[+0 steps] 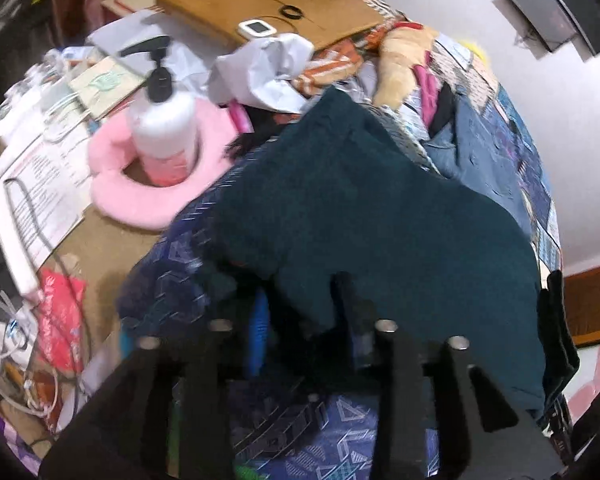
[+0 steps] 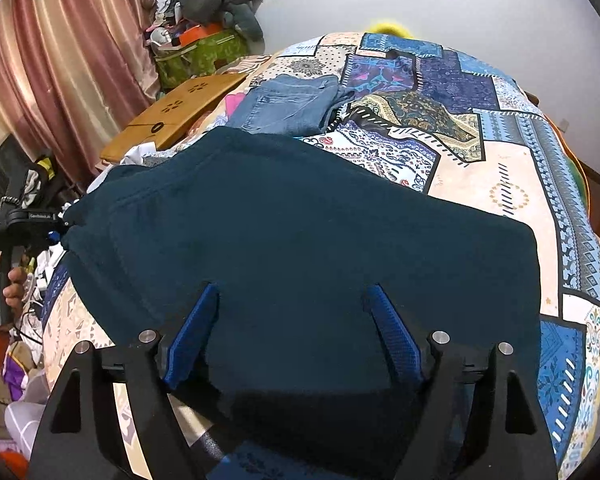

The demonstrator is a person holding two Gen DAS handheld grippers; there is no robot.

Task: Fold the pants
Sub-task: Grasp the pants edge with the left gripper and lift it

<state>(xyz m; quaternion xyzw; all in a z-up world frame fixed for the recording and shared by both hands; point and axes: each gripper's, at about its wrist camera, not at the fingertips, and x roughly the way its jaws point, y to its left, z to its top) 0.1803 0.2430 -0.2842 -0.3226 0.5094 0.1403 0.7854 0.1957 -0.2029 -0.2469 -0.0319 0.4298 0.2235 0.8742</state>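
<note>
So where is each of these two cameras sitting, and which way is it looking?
Left wrist view: rides the left gripper, angled down at the dark teal pants and the bedside clutter; only its own fingers show.
Right wrist view: rides the right gripper, angled down across the pants toward the patchwork bedspread; the person's left hand shows.
Shared: pants, folded jeans, wooden lap desk.
</note>
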